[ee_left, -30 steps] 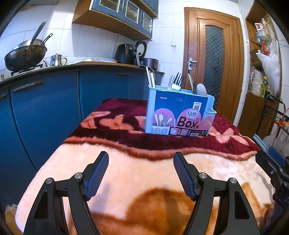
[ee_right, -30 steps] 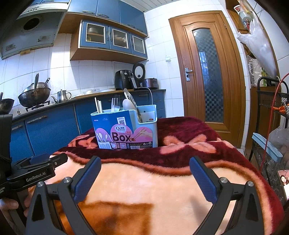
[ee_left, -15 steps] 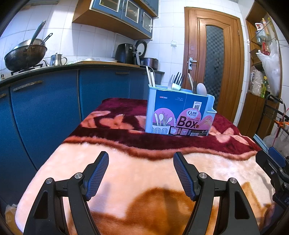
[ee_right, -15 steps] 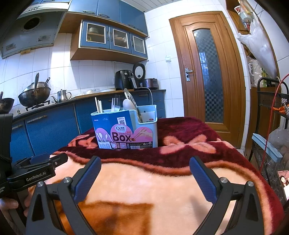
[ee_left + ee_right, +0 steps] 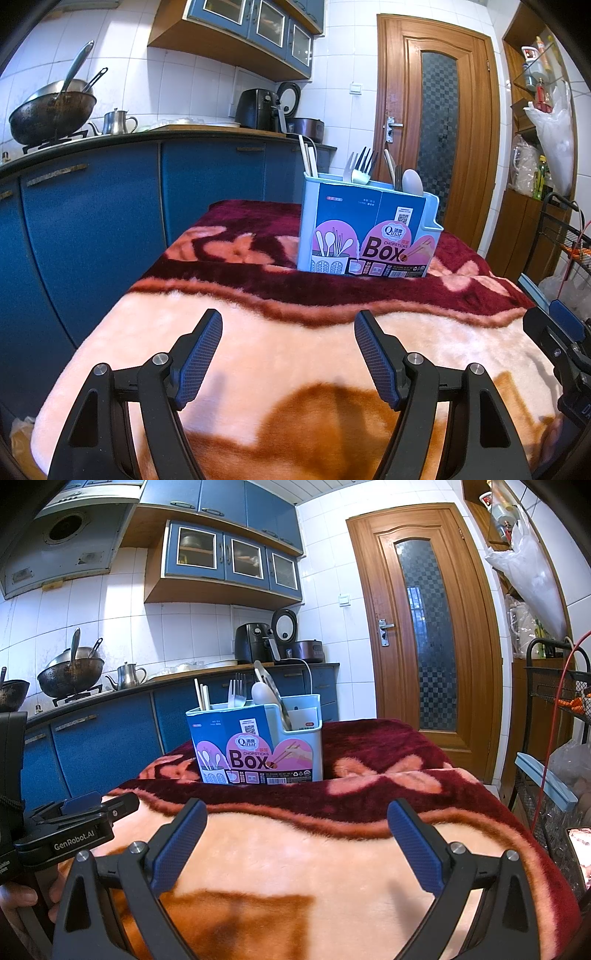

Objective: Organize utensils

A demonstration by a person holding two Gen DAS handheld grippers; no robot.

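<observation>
Nothing moved since earlier; both grippers idle, jaws apart, empty.
Left gripper [image 5: 288, 354], right gripper [image 5: 295, 834] hover over plush blanket [image 5: 295, 350]; light-blue plastic utensil box [image 5: 365, 229] at 12 o'clock, already filled, task looks finished.

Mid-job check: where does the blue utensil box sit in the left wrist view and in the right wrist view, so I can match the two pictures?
Left wrist: the utensil box stands right of centre, on the dark red band of the blanket, beyond the open left tongs.
Right wrist: the utensil box stands left of centre, beyond the open right tongs.
Shared landmark: the wooden door, behind and right of the box.
</observation>
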